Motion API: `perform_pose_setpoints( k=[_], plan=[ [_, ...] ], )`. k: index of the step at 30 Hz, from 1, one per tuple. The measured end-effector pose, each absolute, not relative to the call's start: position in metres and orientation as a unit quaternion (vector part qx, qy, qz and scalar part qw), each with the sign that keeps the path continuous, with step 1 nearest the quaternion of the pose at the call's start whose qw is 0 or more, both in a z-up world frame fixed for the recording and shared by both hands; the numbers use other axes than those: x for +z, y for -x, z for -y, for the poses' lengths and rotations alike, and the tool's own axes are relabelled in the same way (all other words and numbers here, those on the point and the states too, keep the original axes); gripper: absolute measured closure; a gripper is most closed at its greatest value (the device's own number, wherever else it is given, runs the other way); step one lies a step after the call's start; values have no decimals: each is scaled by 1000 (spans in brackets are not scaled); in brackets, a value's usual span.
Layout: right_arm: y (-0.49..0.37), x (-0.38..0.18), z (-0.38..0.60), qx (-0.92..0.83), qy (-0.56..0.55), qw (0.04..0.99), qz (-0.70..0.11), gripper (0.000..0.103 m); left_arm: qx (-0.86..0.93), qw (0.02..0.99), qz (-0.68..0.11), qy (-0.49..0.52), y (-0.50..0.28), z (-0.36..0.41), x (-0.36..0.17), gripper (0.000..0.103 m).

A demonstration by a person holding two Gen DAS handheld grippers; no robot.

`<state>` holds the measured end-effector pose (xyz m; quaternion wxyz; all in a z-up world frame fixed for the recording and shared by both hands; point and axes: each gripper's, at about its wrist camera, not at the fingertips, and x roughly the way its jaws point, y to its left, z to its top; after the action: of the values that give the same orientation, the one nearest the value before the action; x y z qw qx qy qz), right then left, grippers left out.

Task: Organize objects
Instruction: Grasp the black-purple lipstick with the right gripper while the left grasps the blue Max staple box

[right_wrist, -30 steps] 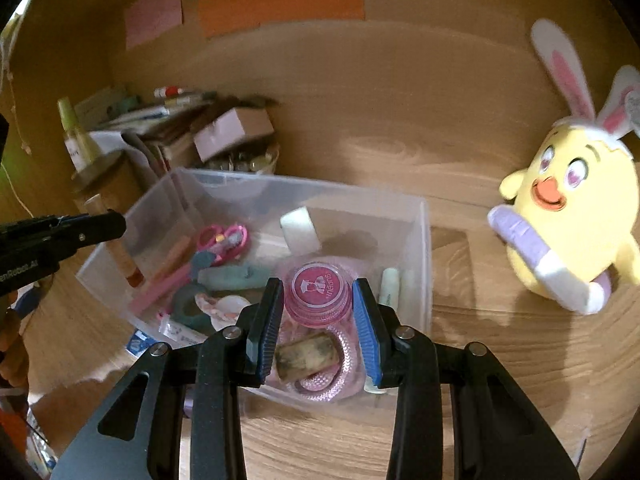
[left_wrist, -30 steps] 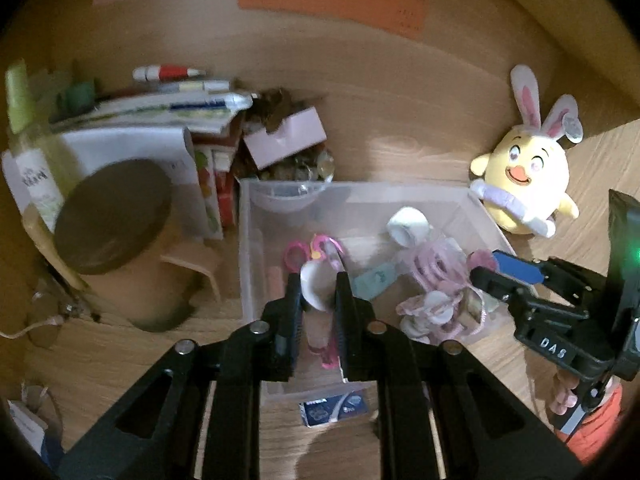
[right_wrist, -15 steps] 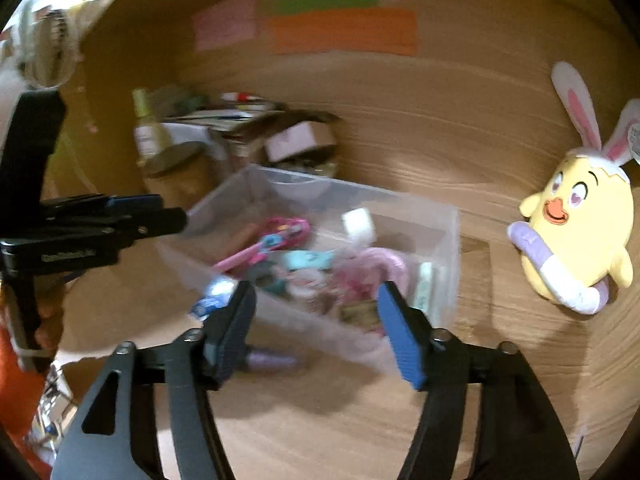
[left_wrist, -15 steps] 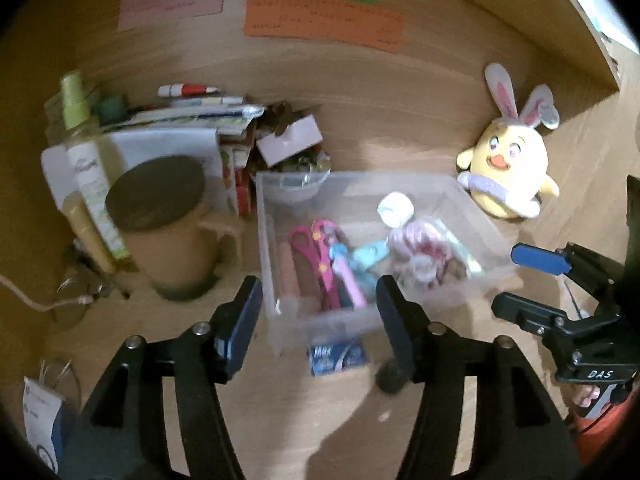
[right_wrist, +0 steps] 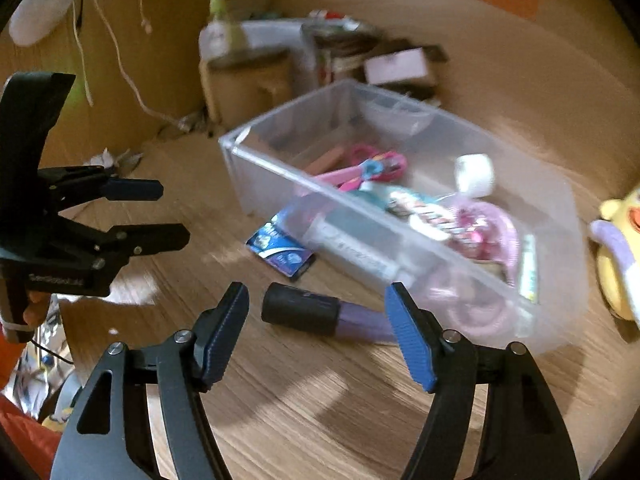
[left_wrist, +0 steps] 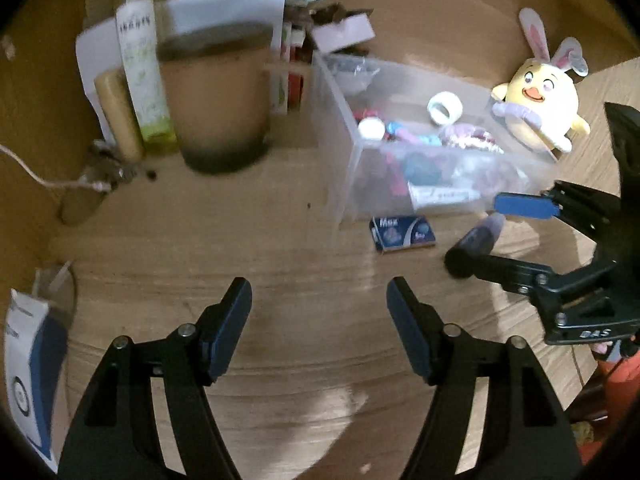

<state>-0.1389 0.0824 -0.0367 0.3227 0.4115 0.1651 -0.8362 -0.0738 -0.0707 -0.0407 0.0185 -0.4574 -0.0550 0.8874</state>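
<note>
A clear plastic bin (left_wrist: pixel 340 136) (right_wrist: pixel 248 160) on the wooden desk holds scissors (right_wrist: pixel 372 162), a tape roll (left_wrist: pixel 444 107) (right_wrist: pixel 474 172) and several small pink items. A purple tube with a black cap (right_wrist: pixel 320 314) (left_wrist: pixel 476 244) lies on the desk in front of the bin, beside a small blue box (left_wrist: pixel 402 234) (right_wrist: pixel 282 252). My right gripper (right_wrist: pixel 316 320) is open, its jaws on either side of the tube, just above it. My left gripper (left_wrist: pixel 320 312) is open and empty over bare desk, left of the tube.
A brown lidded mug (left_wrist: pixel 216 100), a green bottle (left_wrist: pixel 140 60), papers and small boxes stand behind and left of the bin. A yellow bunny plush (left_wrist: pixel 536 100) (right_wrist: pixel 620 248) sits to its right. A white-blue pack (left_wrist: pixel 28 364) lies at the desk's left edge.
Both grippers opened, dropped their items in the bin and pulled back from it. The right gripper has come down around the purple tube; the left one has moved back and left.
</note>
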Motion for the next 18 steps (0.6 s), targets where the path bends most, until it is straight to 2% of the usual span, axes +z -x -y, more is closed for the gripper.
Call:
perform_pose_setpoints(
  k=[9,12,14,16,18],
  plan=[
    [140,-50,-88,-813,-441,337,-178,38,880,47,53,469,85,53,-47,33],
    [136,-56,-96,-807,-451,335,-183,56,877,54,49,474,93,44,-49,33],
    [134,-59,-98,-805,-455,331,-190,73,877,55,47,476,98,38,-51,33],
    [129,-58,-104,-810,-448,326,-190,82,875,57,48,479,102,33,-52,33],
    [124,-56,-111,-819,-440,320,-183,82,873,57,50,482,108,29,-52,33]
  ],
)
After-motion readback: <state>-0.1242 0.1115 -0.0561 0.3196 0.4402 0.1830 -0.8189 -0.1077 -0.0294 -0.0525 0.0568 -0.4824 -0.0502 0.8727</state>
